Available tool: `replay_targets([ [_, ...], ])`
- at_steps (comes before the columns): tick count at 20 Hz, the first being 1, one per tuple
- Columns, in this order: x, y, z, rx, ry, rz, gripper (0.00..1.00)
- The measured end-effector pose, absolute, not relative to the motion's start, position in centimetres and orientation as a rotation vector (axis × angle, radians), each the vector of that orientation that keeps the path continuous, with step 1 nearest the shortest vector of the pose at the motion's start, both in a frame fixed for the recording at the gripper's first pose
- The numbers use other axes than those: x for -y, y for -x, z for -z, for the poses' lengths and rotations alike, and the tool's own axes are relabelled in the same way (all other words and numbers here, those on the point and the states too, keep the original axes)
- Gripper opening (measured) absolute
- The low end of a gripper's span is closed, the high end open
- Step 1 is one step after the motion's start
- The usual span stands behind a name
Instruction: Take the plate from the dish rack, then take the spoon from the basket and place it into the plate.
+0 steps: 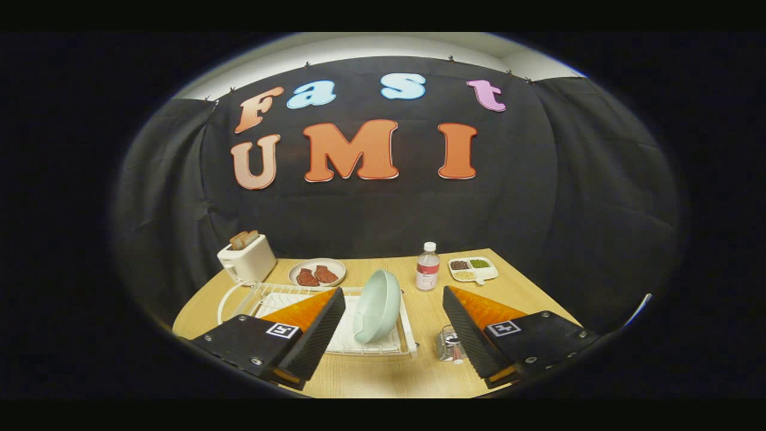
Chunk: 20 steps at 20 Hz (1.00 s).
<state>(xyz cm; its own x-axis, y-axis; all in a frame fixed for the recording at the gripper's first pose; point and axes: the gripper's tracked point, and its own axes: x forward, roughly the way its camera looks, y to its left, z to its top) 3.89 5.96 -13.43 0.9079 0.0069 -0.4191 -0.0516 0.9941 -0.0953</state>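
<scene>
Wooden counter: tool released, fingers wide. Plate upright in dish rack, centre frame; likely rigid, slippery, breakable. Grip upper rim.

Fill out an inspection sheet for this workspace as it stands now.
Surface: wooden table, bare patch near the fingers.
Job's things: pale green plate upright on edge in the white dish rack; spoon and basket not made out.
Clutter: toaster with bread; dish of reddish food; bottle; divided tray; small clear container beside the rack.
Grippers: gripper open, fingers wide apart, plate ahead between them, untouched.
Cables: nothing seen.
Surroundings: black cloth wall behind the table.
</scene>
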Motion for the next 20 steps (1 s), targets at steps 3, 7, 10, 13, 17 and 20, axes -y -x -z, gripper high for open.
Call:
replay_targets([
  [3,-6.0,-5.6,16.0,-0.484,0.113,-0.03,0.98],
  [7,-6.3,-7.2,19.1,-0.55,0.102,-0.04,0.96],
  [10,-6.6,-8.6,20.8,-0.577,0.084,-0.059,0.79],
  [13,-6.9,-9.9,22.3,-0.615,0.07,-0.064,0.76],
  [17,-7.4,-11.2,24.5,-0.664,0.097,-0.061,0.75],
  [20,-8.4,-11.4,25.7,-0.707,0.116,-0.084,0.69],
])
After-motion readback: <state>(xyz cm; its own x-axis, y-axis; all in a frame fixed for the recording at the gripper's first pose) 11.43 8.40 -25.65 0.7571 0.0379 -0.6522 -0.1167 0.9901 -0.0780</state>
